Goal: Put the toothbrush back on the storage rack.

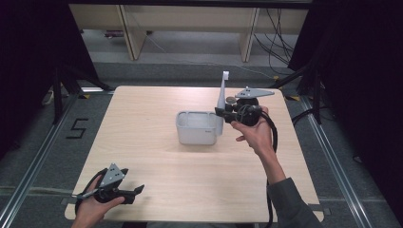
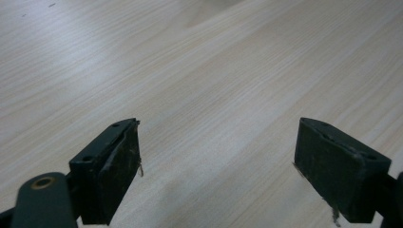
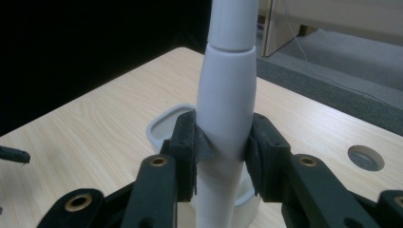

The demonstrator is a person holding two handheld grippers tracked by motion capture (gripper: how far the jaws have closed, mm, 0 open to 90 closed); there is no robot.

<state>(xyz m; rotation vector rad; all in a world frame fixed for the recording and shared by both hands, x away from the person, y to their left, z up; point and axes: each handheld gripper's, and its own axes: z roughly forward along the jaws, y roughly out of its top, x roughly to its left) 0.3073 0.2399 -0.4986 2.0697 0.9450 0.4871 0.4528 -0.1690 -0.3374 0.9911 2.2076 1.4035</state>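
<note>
**Camera setup: three views, one table**

High view: fixed above the person's side, facing forward and down; takes in the whole table [image 1: 157,156], floor and shelving beyond. Left gripper [image 1: 135,191] sits at the near left edge, right gripper [image 1: 219,113] right of centre.

Left gripper view: rides low, very close to the wood, looking along its own parted jaws.

Right gripper view: close on the white handle [image 3: 227,102] and white container [image 3: 159,128], facing across the table towards the dark curtain.

Shared by all three: the tabletop. High and right gripper views share handle and container.
</note>
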